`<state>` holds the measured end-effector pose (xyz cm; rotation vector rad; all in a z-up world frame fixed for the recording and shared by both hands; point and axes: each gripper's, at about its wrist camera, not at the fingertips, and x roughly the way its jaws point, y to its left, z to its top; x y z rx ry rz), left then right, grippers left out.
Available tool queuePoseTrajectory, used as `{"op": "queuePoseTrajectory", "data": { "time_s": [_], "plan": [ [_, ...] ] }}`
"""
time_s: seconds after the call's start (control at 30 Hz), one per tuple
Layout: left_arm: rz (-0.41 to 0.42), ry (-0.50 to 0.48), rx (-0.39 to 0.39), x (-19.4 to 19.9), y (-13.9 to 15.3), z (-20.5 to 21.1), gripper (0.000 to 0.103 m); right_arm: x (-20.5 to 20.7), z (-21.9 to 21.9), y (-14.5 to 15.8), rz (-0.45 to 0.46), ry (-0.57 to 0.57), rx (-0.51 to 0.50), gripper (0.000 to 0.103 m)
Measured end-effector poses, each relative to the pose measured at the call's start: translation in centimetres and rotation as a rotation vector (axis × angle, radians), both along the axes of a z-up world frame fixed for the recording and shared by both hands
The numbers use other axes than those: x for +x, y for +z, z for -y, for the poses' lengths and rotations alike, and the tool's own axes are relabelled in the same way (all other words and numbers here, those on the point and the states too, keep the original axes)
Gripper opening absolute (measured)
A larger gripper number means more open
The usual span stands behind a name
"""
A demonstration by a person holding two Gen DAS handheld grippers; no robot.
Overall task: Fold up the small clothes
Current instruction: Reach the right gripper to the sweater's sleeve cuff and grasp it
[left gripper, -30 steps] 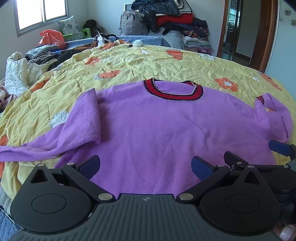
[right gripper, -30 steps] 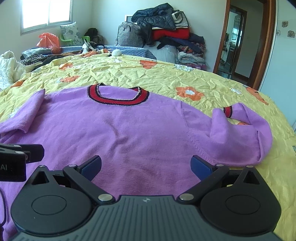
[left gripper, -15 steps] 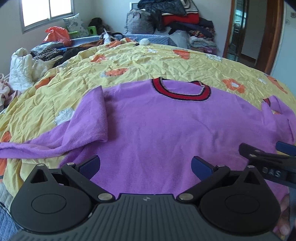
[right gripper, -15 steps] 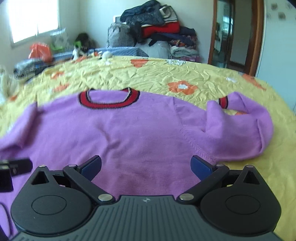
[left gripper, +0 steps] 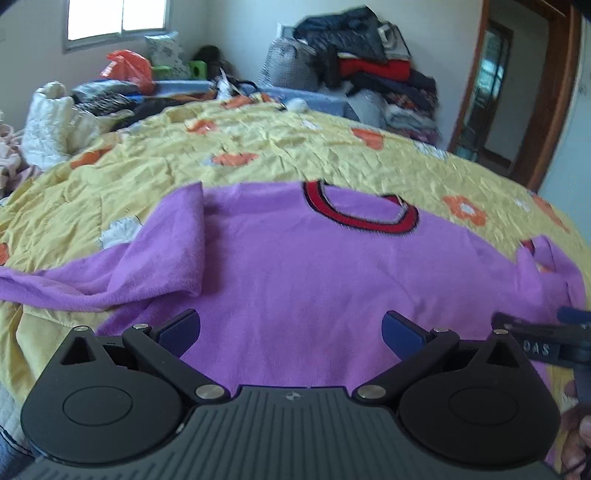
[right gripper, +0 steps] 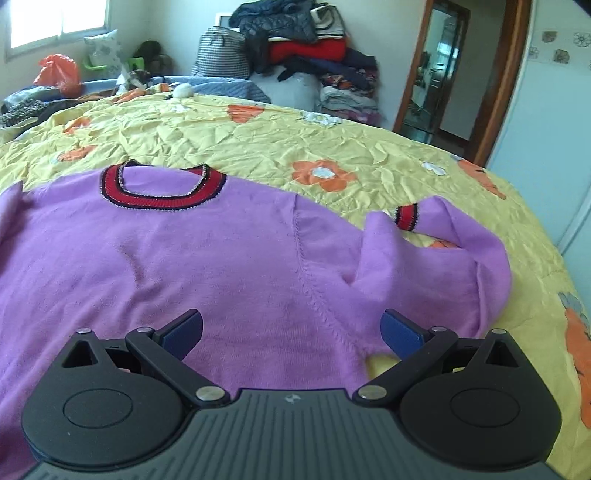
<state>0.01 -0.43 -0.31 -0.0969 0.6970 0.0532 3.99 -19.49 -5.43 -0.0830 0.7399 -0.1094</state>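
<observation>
Left tongs (left gripper: 291,329): blue pads spread wide, nothing between them, poised over near hem of purple sweater (left gripper: 314,280). Right tongs (right gripper: 291,329): likewise spread wide, empty, over sweater's near right part by the armpit seam. Seen also at right edge of left view, black bar lettered "DAS", any letters before these hidden behind left tongs' linkage; fingers of a hand (left gripper: 580,435) just below it.

Sweater lying flat, front up, on yellow bedspread (right gripper: 280,144) with orange and white flowers, much creased. Small gap of yellow showing at sweater's near right edge, just beside right pad. Left sleeve (left gripper: 122,273) folded in a ridge at shoulder, then trailing off to near left. Right sleeve (right gripper: 454,251) doubled back on itself, red-and-dark cuff (right gripper: 407,218) pointing left toward body. Red collar (right gripper: 162,190) with dark trim at far side of garment.

Farther off: orange plastic bag (left gripper: 129,68) and white quilted item (left gripper: 44,125) at far left, heap of folded and dark clothes (right gripper: 310,44) against far wall, window (left gripper: 114,16) far left, wooden door frame (right gripper: 498,74) far right.
</observation>
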Motion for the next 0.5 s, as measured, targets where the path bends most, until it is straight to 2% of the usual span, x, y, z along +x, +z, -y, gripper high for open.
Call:
{"op": "queuePoseTrajectory", "data": {
  "time_s": [0.07, 0.13, 0.23, 0.27, 0.3, 0.33, 0.37, 0.43, 0.5],
  "plan": [
    [0.035, 0.000, 0.015, 0.4, 0.3, 0.8, 0.103, 0.6, 0.7, -0.1, 0.009, -0.012, -0.011, 0.103],
    [0.081, -0.001, 0.050, 0.8, 0.8, 1.9, 0.103, 0.7, 2.0, 0.2, 0.056, -0.006, 0.014, 0.103],
    [0.146, -0.028, 0.089, 1.1, 1.4, 3.5, 0.103, 0.2, 5.0, 1.3, 0.223, 0.067, 0.118, 0.103],
    [0.141, -0.066, 0.094, 1.5, 1.4, 4.1, 0.103, 0.2, 6.0, 1.2, 0.278, 0.118, 0.132, 0.103],
    [0.124, -0.105, 0.087, 2.0, 1.4, 4.6, 0.103, 0.5, 6.8, 1.0, 0.285, 0.169, 0.113, 0.103],
    [0.094, -0.145, 0.063, 2.7, 1.2, 5.0, 0.103, 1.1, 7.4, 0.7, 0.240, 0.192, 0.053, 0.103],
    [0.057, -0.188, 0.023, 3.4, 0.9, 5.2, 0.103, 1.6, 8.3, 0.4, 0.205, 0.165, 0.008, 0.103],
    [-0.008, -0.294, -0.092, 4.8, 0.1, 5.6, 0.103, 2.1, 10.5, 0.1, 0.207, 0.135, -0.034, 0.103],
    [-0.054, -0.350, -0.189, 5.8, -0.9, 5.9, 0.103, 2.5, 12.3, 0.0, 0.224, 0.114, -0.082, 0.103]
  ]
}}
